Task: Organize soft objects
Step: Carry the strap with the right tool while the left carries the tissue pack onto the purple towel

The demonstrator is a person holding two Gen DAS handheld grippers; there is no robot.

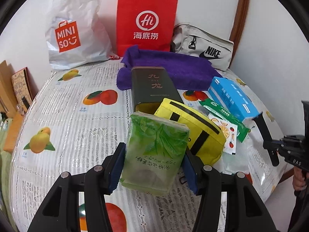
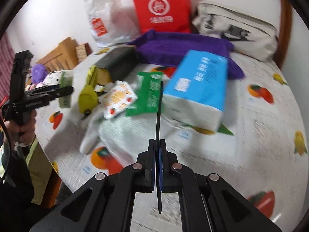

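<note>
Between the left gripper's (image 1: 153, 166) blue pads: green tissue pack (image 1: 154, 152), clamped and lifted off the fruit-print tablecloth (image 1: 63, 116).
Right gripper (image 2: 158, 147) is pressed together with nothing caught, blurred, above a white glove (image 2: 115, 133). Just behind the held pack sits a yellow pouch (image 1: 200, 131), then a dark tin (image 1: 152, 87) lying on its side. Right of those: fruit-print sachet (image 1: 226, 135), green packet (image 1: 224, 118), blue tissue box (image 1: 231, 96). Farther back, purple towel (image 1: 170, 67), red paper bag (image 1: 146, 23), white plastic bag (image 1: 75, 31), grey pouch (image 1: 204, 46) along the wall.
</note>
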